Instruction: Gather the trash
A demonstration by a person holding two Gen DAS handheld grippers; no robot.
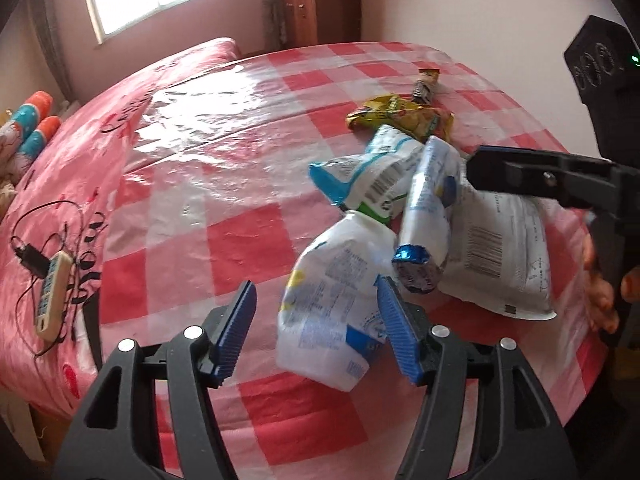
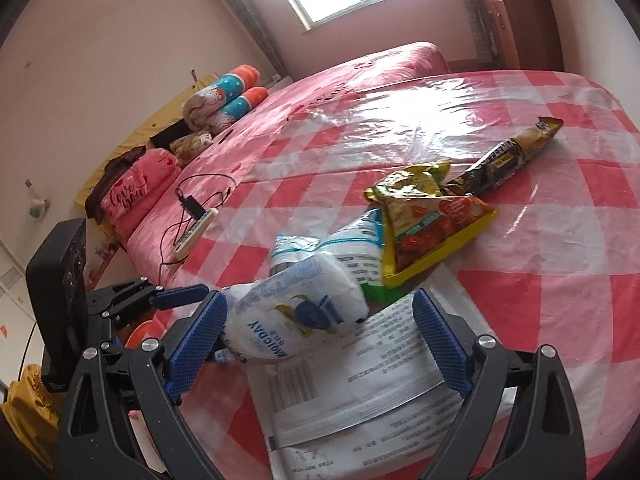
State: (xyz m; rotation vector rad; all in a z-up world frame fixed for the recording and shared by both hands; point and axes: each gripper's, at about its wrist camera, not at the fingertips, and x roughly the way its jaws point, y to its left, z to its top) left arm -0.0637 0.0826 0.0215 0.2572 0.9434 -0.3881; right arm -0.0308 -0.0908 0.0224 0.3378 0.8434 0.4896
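The trash (image 1: 400,200) lies in a loose heap on the checked plastic sheet (image 1: 200,140) spread over the bed (image 2: 360,68). No bin or bag shows, so collection looks barely begun, with every piece left to pick up. The heap holds crumpled white and blue wrappers (image 1: 332,304), a flat white pouch (image 1: 500,256), a yellow snack bag (image 2: 432,228) and a dark snack tube (image 2: 504,160) lying farthest back. The left gripper (image 1: 316,332) has its fingers open, straddling the nearest white wrapper. The right gripper (image 2: 320,352) is open too, fingers either side of a wrapper and the pouch. A power strip (image 1: 52,300) lies well apart.
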